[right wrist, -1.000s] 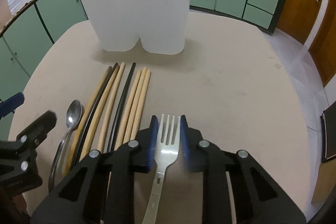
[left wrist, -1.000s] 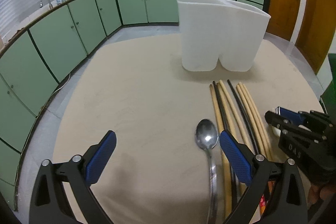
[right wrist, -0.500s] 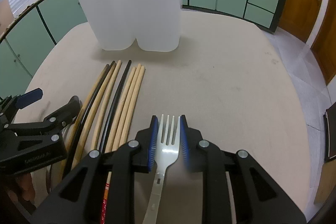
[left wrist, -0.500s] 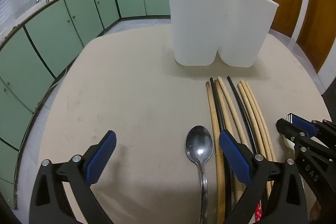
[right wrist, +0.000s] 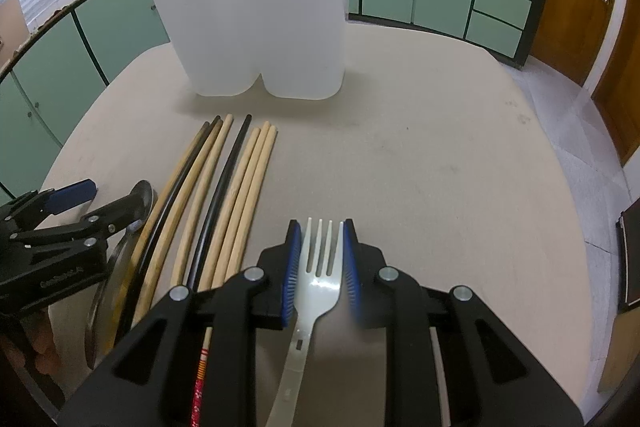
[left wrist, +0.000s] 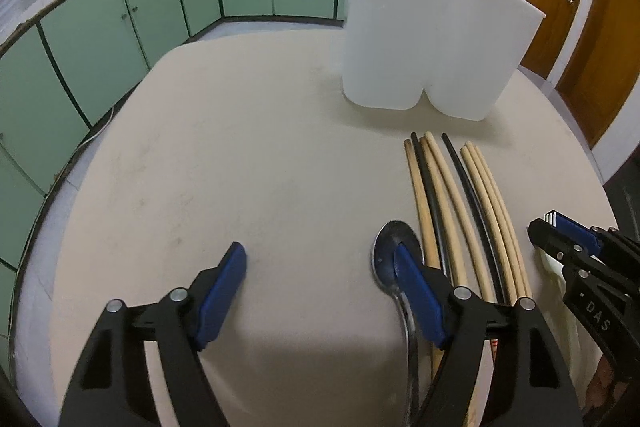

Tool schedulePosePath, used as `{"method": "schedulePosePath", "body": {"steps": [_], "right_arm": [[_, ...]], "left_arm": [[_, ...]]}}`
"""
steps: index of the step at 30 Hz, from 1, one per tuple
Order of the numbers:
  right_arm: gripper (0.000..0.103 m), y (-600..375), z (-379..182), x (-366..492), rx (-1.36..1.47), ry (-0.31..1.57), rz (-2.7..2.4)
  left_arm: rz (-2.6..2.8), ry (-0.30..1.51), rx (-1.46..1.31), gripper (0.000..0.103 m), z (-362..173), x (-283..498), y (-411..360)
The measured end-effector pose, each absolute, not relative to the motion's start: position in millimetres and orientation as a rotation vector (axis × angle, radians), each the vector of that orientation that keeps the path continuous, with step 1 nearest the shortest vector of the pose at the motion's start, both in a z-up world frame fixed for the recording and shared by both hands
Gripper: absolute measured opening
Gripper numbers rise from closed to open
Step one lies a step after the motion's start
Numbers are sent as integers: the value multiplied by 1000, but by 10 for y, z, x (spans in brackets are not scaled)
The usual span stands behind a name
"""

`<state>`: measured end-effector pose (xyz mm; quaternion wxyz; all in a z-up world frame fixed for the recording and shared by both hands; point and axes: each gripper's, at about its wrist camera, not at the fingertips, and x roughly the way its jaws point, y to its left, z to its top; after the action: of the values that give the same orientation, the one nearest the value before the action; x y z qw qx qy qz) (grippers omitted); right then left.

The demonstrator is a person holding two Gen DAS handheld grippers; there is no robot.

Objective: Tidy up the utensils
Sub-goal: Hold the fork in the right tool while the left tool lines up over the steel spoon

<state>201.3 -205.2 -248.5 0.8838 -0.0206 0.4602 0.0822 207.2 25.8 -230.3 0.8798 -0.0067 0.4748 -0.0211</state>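
A: The right gripper (right wrist: 319,259) pinches the fork (right wrist: 316,267); the left gripper (left wrist: 320,279) is closing, its right pad over the spoon (left wrist: 386,251) bowl.

B: Shift toward three o'clock so the spoon sits between the pads. The white holder (left wrist: 432,43) waits at twelve, past the chopsticks (left wrist: 460,195).

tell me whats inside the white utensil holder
Nothing can be read inside the white utensil holder: both views look at its opaque walls from below the rim. The spoon, chopsticks and fork are all outside it.
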Motion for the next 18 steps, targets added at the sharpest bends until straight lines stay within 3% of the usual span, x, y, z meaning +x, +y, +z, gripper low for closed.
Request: {"method": "schedulePosePath", "body": {"steps": [7, 18], "right_arm": [[21, -2046, -2481, 2027, -38, 961, 174], [21, -2033, -2486, 2027, -37, 957, 171]], "left_arm": [[-64, 971, -21, 82, -2241, 2042, 185], [-15, 985, 0, 83, -2345, 2083, 297]]}}
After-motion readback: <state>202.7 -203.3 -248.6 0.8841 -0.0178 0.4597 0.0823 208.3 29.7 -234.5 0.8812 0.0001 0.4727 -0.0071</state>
